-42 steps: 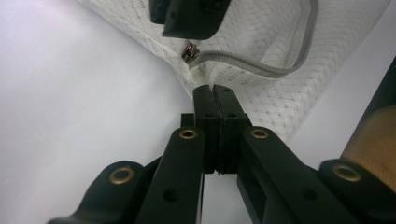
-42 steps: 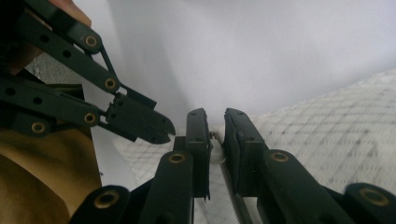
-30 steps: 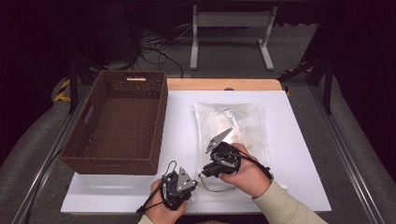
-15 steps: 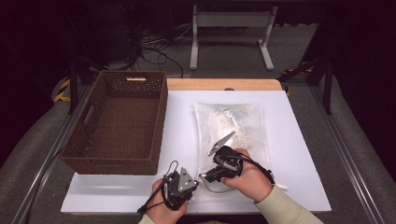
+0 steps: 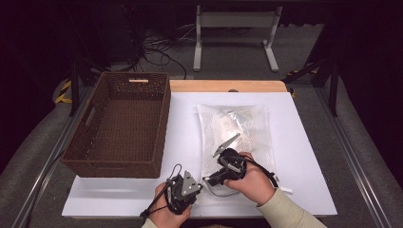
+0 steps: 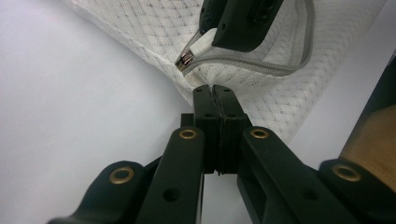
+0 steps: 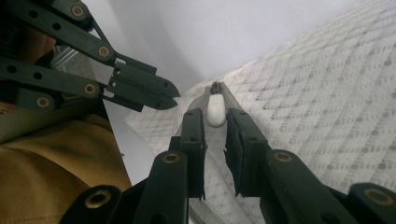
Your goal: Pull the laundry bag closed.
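Lower centre of frame: left tool point(image 5: 202, 182) pinched closed on the mesh bag's point(image 5: 242, 128) near corner, right tool point(image 7: 215, 122) narrowly straddling the white zipper pull point(image 7: 215, 110).

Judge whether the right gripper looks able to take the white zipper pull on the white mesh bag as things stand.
Probably yes: the right gripper has its jaws apart on either side of the white zipper pull on the white mesh bag, nothing between.

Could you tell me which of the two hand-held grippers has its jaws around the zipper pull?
The right hand-held gripper: the white zipper pull lies between its jaws, while the left hand-held gripper pinches the mesh bag.
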`<state>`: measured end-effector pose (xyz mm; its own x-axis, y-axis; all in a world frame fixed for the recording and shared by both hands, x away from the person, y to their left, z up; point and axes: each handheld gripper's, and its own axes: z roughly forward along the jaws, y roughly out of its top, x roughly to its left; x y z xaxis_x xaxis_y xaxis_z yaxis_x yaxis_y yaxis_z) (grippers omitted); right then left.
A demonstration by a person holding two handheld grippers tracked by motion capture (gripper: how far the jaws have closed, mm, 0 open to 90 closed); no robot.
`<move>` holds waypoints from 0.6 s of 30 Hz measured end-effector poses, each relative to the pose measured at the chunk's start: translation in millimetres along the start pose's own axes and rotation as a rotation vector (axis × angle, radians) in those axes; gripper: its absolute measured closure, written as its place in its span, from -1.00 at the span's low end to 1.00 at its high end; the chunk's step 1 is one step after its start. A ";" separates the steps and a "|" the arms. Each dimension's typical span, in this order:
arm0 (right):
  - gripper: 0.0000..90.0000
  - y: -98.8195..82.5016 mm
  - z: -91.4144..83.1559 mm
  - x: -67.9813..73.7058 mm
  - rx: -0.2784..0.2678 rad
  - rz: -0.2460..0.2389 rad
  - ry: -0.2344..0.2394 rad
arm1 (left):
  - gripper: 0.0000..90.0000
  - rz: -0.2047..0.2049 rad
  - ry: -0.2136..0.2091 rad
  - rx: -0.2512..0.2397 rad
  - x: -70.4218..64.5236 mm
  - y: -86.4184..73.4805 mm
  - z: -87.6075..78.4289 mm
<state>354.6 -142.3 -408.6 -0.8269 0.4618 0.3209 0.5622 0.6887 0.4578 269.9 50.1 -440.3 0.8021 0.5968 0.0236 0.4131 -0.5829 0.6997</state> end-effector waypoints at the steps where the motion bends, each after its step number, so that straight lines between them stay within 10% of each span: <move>1: 0.71 0.4 0.1 0.0 -0.003 -0.001 0.006 | 0.98 0.001 -0.001 0.001 0.0 0.0 0.0; 18: 0.91 2.9 -0.7 3.8 -0.047 -0.034 -0.006 | 0.98 0.003 -0.006 0.006 -0.2 -0.1 0.9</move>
<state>353.0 -138.9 -405.5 -0.8455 0.4420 0.2994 0.5335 0.6773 0.5066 270.1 49.5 -441.0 0.8059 0.5916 0.0212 0.4132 -0.5877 0.6956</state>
